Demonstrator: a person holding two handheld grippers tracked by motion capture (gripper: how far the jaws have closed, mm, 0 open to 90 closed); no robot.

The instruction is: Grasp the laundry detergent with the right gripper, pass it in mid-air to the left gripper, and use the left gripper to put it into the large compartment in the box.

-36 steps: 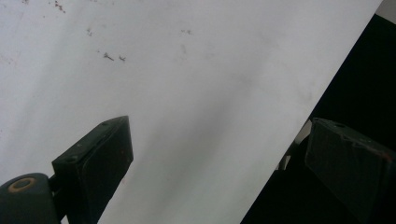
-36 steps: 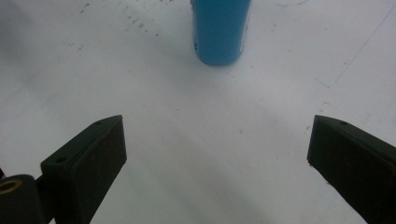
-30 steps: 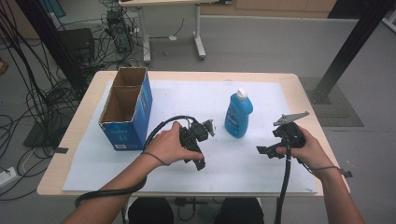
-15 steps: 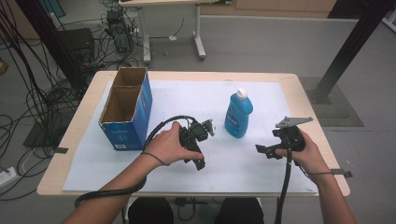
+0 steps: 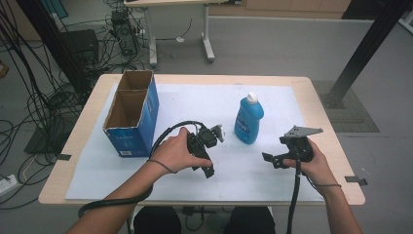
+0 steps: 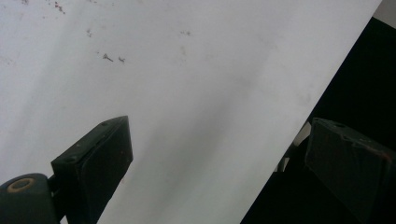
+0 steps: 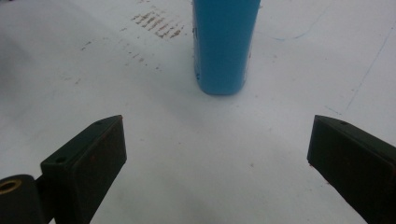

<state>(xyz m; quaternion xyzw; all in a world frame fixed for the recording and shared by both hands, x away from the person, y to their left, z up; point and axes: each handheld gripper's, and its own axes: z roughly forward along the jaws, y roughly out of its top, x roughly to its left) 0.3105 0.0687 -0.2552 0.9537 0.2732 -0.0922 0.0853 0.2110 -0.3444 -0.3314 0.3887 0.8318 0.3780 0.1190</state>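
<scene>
Blue bottle point(image 5: 248, 120) stands upright on the desk point(image 5: 321, 97), straight ahead of my right gripper point(image 5: 272, 160), centred between its fingers point(image 7: 88, 158) but well apart, untouched. Right fingers released, spread wide. My left gripper point(image 5: 210, 170) hovers near the desk's front edge, fingers point(image 6: 98, 158) released, nothing between. Cardboard box point(image 5: 131, 117) sits beyond the left gripper.

We found the white mat point(image 5: 204, 105) bare along the table's near edge, between the left gripper point(image 5: 210, 139) and the right gripper point(image 5: 272, 158). A blue bottle point(image 5: 249, 120) stood upright towards the middle, directly ahead of the right gripper's spread jaws with open mat before it. An open cardboard box point(image 5: 132, 114) blocked the left edge. The far right corner lay free.
</scene>
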